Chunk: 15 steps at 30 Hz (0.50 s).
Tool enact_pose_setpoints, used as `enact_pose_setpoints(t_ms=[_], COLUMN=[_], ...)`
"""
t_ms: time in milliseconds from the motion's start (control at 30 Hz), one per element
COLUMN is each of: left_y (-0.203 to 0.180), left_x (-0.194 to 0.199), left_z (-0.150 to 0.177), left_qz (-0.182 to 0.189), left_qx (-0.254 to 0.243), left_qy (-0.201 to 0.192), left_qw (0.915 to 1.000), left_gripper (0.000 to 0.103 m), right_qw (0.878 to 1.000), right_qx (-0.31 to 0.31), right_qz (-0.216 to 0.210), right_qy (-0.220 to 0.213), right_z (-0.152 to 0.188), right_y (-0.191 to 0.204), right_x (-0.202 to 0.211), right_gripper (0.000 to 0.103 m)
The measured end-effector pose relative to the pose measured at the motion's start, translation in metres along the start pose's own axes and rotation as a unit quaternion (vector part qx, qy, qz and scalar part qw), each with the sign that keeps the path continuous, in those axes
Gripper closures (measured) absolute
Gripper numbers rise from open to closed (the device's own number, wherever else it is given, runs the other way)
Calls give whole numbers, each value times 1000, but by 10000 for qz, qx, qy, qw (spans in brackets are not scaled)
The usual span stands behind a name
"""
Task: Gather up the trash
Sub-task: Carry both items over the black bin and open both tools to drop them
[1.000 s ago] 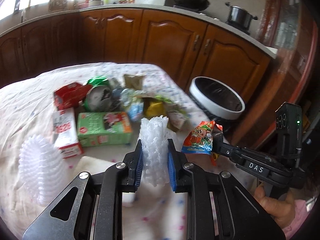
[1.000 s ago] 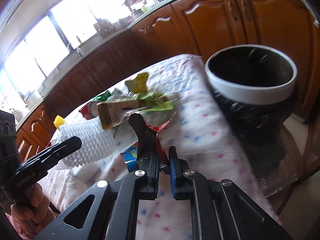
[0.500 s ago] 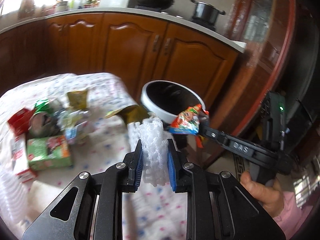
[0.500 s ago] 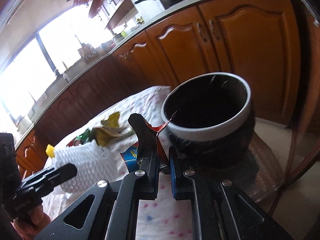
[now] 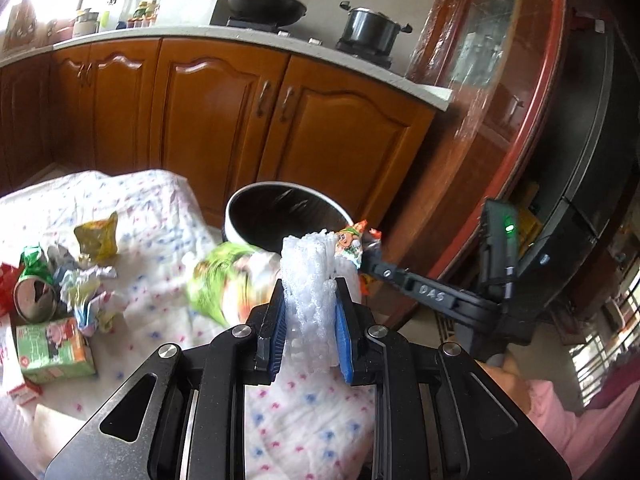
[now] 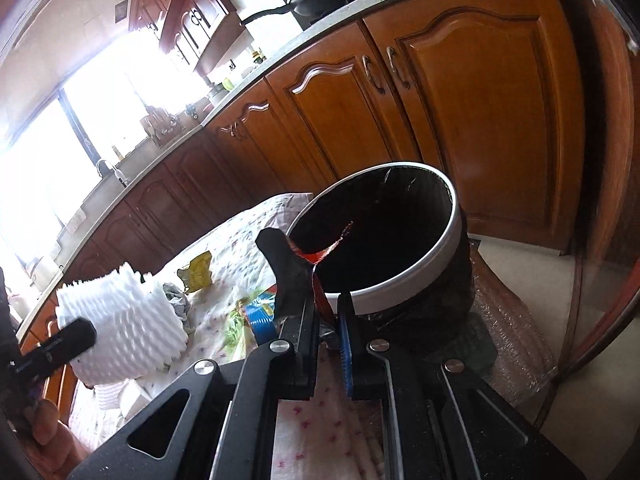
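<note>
The left gripper (image 5: 308,316) is clamped on a white foam mesh fruit sleeve (image 5: 308,280), held above the near edge of the table's dotted white cloth (image 5: 152,208). The right gripper (image 6: 328,320) pinches a crumpled red cartoon snack wrapper (image 6: 320,256) just in front of the round white-rimmed, black-lined trash bin (image 6: 400,292), which stands right of the table. More wrappers and a green carton (image 5: 52,344) lie on the cloth's left side.

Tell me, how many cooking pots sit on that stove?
2: a black wok on the left burner, and a steel pot to its right. Others may be out of view.
</note>
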<state>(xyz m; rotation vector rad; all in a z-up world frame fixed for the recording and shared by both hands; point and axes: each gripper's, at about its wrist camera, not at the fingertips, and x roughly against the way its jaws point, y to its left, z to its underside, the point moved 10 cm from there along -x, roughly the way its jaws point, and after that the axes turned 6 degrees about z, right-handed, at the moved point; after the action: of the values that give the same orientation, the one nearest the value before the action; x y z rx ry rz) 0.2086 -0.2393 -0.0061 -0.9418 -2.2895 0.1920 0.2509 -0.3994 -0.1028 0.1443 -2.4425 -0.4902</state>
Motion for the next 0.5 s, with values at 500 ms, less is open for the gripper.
enact_pose_setpoints(t_ms=[500], left_y=[36], left_x=[-73], left_z=[-36], left_qz=[-696], left_qx=[157], left_qy=[115], left_qw=[9974], left_gripper=[83], right_qw=[9980], right_qx=[364], right_qz=[485], right_qy=[166], right_z=[-41], right_y=[-25], right_x=[-36], right_gripper=[92])
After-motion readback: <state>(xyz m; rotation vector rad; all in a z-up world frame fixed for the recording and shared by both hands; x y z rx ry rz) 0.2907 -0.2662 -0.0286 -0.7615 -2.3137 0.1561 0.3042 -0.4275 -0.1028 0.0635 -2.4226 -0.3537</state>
